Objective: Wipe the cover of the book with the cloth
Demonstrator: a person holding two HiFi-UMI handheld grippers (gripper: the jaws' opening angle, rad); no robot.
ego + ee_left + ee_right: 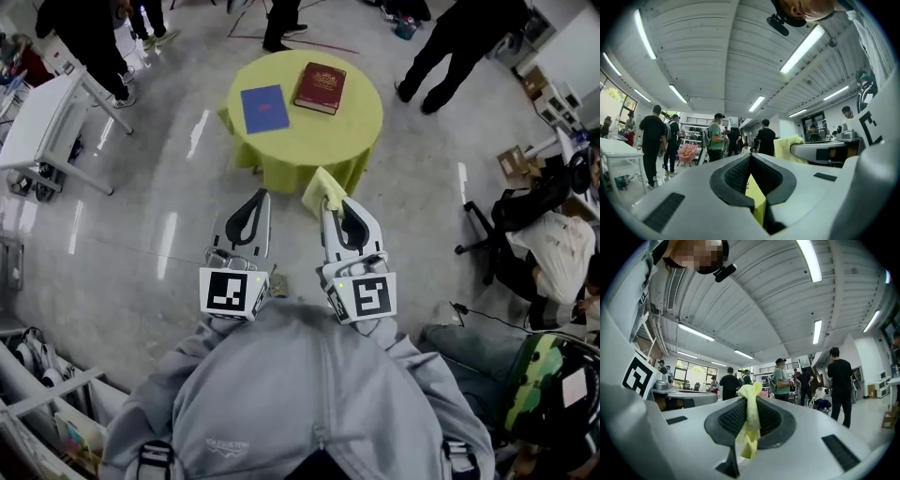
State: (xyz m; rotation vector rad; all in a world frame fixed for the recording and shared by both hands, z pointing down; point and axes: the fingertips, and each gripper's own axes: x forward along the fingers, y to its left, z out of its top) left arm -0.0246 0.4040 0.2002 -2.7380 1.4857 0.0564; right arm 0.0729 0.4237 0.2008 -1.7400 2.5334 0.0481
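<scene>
At upper centre, people [457,42] are ringing the table [309,141] carrying a red book [320,88]; right tool [333,204] is gripping the cloth [323,187], left tool [260,197] is sitting closed.

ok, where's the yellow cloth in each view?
Head view: the cloth sits near picture centre, pinched at the tip of the right gripper.
Left gripper view: right of centre, a pale yellow lump at the right gripper's tip.
Right gripper view: bottom centre, clamped between the jaws, with its end poking out above them.
Shared landmark: the right gripper, which shows in all three views.
</scene>
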